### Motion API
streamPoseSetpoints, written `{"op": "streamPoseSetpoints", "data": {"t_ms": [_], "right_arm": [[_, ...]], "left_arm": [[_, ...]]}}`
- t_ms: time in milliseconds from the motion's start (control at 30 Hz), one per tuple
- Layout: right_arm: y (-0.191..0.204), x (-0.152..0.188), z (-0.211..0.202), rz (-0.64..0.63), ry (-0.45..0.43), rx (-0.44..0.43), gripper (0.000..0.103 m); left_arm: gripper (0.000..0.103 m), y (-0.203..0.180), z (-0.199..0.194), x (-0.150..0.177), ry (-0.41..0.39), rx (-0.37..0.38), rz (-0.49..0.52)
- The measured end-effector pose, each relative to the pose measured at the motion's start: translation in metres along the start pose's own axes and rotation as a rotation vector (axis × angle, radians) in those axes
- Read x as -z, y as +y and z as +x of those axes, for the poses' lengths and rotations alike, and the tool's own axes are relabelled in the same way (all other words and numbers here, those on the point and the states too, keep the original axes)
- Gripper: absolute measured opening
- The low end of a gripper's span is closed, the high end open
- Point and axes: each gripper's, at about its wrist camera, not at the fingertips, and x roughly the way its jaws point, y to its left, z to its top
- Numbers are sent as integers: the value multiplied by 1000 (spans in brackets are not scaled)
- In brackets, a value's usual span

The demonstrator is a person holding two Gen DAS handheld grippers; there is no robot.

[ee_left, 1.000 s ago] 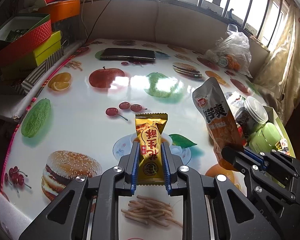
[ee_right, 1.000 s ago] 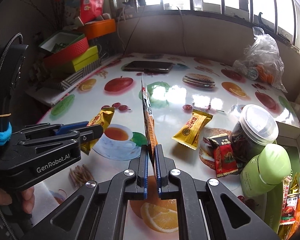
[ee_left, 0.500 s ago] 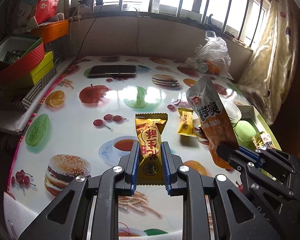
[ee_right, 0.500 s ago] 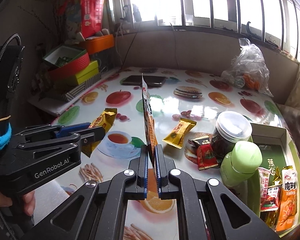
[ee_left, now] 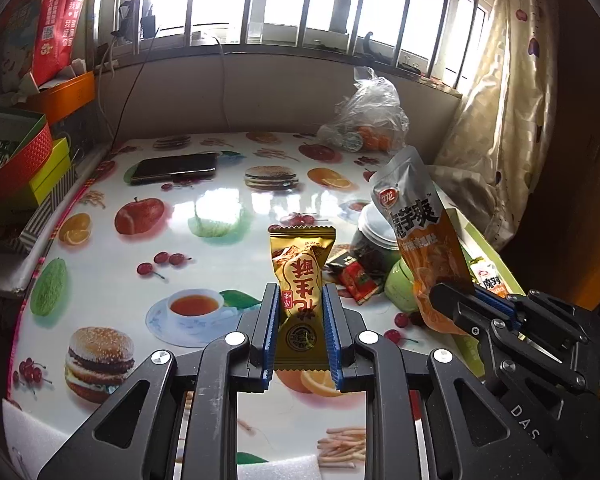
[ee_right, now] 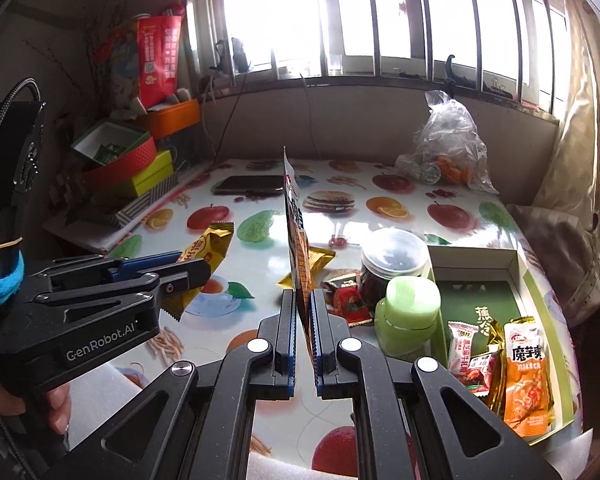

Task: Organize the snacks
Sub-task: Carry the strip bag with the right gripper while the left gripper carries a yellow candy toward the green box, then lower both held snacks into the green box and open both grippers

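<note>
My left gripper point(ee_left: 300, 300) is shut on a gold candy packet point(ee_left: 302, 276), held upright above the fruit-print table point(ee_left: 220, 240). In the right wrist view that gripper point(ee_right: 202, 270) comes in from the left with the gold packet point(ee_right: 210, 244) sticking out of it. My right gripper point(ee_right: 303, 300) is shut on a silver-and-orange pouch point(ee_right: 296, 232), seen edge-on. The left wrist view shows the pouch point(ee_left: 420, 232) face-on, gripped at its lower end by the right gripper point(ee_left: 448, 298). An open green box point(ee_right: 472, 254) at the right holds several snack packets.
A dark-filled jar point(ee_right: 392, 256) and a green-capped bottle point(ee_right: 412, 308) stand beside the box. A second gold packet point(ee_right: 320, 258) and small red packets point(ee_right: 348, 300) lie near them. A phone point(ee_right: 248, 185) and a plastic bag point(ee_right: 448, 148) sit farther back; stacked boxes point(ee_right: 132, 160) line the left.
Both grippers have risen and pulled back from the table with their packets still held. More of the window and the green box has come into view.
</note>
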Motion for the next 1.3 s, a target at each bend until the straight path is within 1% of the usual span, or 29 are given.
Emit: {"op": "streamPoseSetpoints", "data": {"t_ms": [367,600,900,1300], "right_arm": [[-30,2,-33,35,-42,75,7],[-56,5,-51,69,-58,133,7],[-90,19,-65,112,-42,202,7],[-123,30,-74,144,-28,252,7]], "left_arm": [[22,-42,-1,-7,-6,71,62],[22,-71,4,-10,1,113,107],[22,-105,15,-13,18,159,158],[22,-141,31,-16,48,216,190]]}}
